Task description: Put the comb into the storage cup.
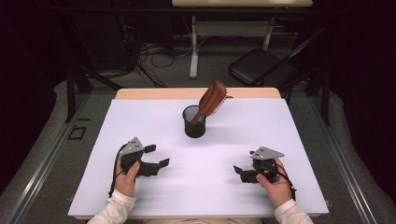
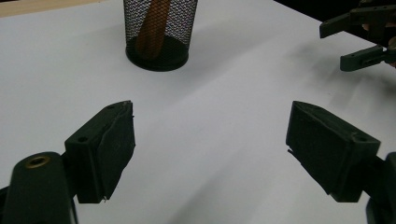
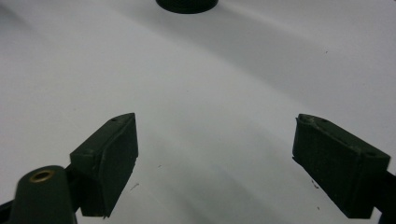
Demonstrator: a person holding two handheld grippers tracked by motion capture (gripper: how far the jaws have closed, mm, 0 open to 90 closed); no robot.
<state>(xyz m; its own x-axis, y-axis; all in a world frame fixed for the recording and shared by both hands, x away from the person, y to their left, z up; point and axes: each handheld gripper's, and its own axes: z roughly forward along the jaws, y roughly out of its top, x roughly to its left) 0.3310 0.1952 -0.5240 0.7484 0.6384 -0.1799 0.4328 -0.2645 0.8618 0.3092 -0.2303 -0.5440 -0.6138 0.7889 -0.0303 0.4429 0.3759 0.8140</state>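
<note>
We see the brown wooden hairbrush (image 1: pixel 212 102) leaning in the black mesh cup (image 1: pixel 194 127) mid-table, its handle veiled by mesh; our left gripper (image 1: pixel 159 156) and right gripper (image 1: pixel 238 171) gape, holding nothing.

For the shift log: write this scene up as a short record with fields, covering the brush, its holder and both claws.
surface: white table top
holder: black mesh cup, upright, middle of the table toward the far edge
brush: brown hairbrush, handle down in the cup, head leaning out to the right
left claw: jaws open, nothing between them, apart from the cup
right claw: jaws open, nothing between them, apart from the cup
</note>
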